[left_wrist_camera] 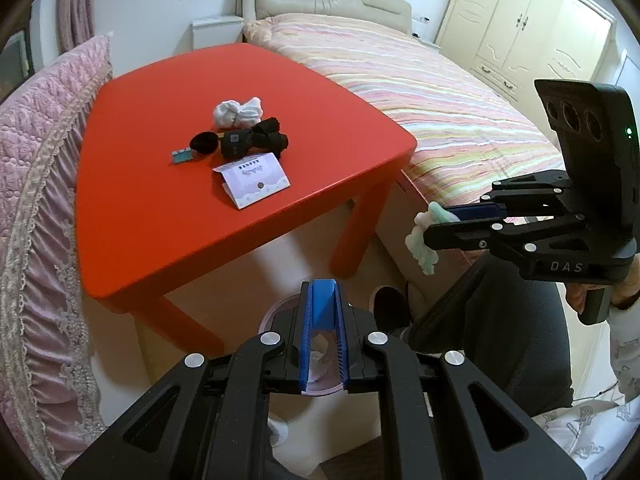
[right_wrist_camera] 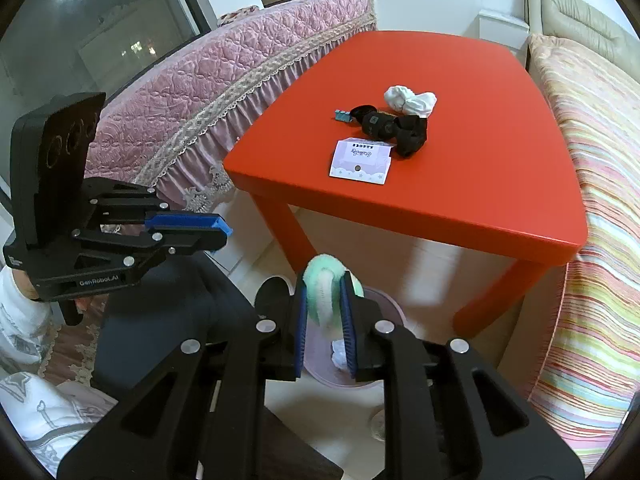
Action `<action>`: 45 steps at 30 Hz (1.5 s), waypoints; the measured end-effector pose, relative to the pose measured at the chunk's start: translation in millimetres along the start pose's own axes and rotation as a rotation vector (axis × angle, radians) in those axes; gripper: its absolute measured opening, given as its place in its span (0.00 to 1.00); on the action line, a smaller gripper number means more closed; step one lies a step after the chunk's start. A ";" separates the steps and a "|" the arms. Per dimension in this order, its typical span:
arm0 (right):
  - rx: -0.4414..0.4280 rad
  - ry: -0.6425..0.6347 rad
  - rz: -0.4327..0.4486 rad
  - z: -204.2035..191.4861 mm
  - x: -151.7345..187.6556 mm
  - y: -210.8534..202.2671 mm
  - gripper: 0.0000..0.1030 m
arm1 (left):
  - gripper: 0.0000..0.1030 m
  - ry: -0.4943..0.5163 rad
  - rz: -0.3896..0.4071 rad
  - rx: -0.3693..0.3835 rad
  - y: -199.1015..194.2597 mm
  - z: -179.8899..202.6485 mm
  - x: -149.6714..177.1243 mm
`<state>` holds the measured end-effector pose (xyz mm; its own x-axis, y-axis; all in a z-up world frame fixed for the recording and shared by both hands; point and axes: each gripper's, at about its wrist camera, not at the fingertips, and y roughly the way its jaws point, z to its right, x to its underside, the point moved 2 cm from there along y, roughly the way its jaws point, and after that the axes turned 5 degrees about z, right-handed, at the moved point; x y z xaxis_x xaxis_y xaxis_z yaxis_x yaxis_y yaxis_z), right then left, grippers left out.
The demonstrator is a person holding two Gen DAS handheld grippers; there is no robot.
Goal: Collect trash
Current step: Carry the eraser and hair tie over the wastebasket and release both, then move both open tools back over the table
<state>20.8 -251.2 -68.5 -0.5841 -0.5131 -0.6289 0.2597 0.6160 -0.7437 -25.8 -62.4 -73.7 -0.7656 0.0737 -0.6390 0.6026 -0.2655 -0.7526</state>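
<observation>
Right gripper [right_wrist_camera: 326, 312] clamped on pale green fluffy wad [right_wrist_camera: 325, 292], above pink bin [right_wrist_camera: 384, 304] on floor. Left gripper [right_wrist_camera: 224, 230] at left, jaws nearly together, nothing visible between. Red worktop [right_wrist_camera: 460, 184] carrying white crumpled tissue [right_wrist_camera: 410, 100], black cloth [right_wrist_camera: 394, 128], lilac card [right_wrist_camera: 360, 158].

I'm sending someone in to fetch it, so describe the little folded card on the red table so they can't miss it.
Find the red table between the pink quilted cover and the striped bed. Among its small cluster of things, the pale lilac folded card lies nearest the front edge. It is the only flat printed paper item; its neighbours are a black fabric bundle and white crumpled cloth.
</observation>
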 end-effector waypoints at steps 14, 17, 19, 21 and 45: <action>0.024 0.027 0.001 8.3 2.5 1.8 0.88 | 0.92 -0.071 0.043 -0.101 -5.7 -24.2 0.1; 0.026 0.028 0.005 7.9 2.3 1.0 0.89 | 0.92 -0.080 0.048 -0.117 -7.3 -28.1 0.2; 0.028 0.025 0.002 7.1 2.2 2.3 0.89 | 0.92 -0.081 0.045 -0.117 -7.1 -28.5 1.0; 0.032 0.022 0.000 6.3 2.2 2.7 0.90 | 0.92 -0.076 0.042 -0.117 -7.1 -28.8 1.2; 0.059 0.041 0.017 11.0 -7.5 -1.9 0.91 | 0.93 -0.091 0.047 -0.131 -11.2 -34.8 -2.4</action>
<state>33.1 -255.1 -64.8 -0.6098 -0.4772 -0.6328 0.3143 0.5873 -0.7458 -22.9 -26.1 -69.2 -0.7496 -0.0243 -0.6615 0.6578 -0.1385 -0.7404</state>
